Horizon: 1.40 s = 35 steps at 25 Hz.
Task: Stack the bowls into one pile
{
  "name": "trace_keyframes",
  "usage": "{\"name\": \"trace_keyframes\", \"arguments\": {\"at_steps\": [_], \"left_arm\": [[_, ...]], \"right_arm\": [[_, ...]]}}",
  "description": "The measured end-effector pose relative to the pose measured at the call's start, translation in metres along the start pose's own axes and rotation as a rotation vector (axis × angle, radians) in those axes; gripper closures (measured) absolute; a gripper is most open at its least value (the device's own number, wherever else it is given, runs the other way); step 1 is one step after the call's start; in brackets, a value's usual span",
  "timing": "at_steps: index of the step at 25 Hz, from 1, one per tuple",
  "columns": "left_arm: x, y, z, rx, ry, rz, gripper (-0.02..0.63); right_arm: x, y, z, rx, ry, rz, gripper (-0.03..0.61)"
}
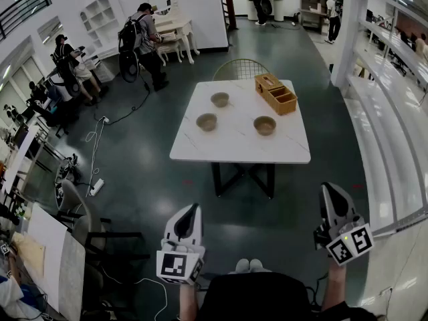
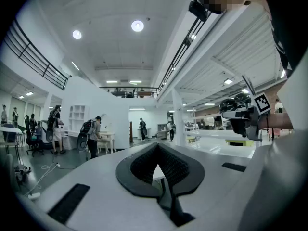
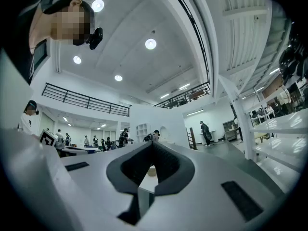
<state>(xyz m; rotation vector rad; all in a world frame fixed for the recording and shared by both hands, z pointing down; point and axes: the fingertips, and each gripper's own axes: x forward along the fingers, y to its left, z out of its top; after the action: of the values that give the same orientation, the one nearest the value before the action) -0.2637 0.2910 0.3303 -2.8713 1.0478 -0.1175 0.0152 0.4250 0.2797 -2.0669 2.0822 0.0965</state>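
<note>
Three tan bowls stand apart on the white table (image 1: 234,149): one at the back (image 1: 220,99), one at the left (image 1: 206,122), one at the right (image 1: 265,126). Both grippers hang low near my body, well short of the table. My left gripper (image 1: 189,214) is shut and empty, and so is my right gripper (image 1: 330,191). In the left gripper view the shut jaws (image 2: 157,153) point level at the table edge (image 2: 158,178). In the right gripper view the jaws (image 3: 152,150) frame one bowl (image 3: 152,171) far off.
A wooden divided box (image 1: 275,93) sits at the table's back right corner. A wire chair (image 1: 239,69) stands behind the table. People work at the far left (image 1: 144,42). Cables (image 1: 93,152) trail on the floor, and chairs (image 1: 87,233) crowd the lower left.
</note>
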Motion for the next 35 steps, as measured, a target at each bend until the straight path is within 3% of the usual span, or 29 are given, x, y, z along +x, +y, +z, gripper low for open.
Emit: {"name": "trace_keyframes", "arguments": {"at_steps": [22,35], "left_arm": [[-0.003,-0.016,-0.004,-0.079,0.009,0.083,0.6],[0.031,0.0,-0.011,-0.099,0.035,0.112,0.6]], "right_arm": [[0.006,-0.026,-0.011,0.084,-0.007,0.041,0.565],[0.053,-0.036,-0.027,0.092,0.013,0.098,0.565]]}}
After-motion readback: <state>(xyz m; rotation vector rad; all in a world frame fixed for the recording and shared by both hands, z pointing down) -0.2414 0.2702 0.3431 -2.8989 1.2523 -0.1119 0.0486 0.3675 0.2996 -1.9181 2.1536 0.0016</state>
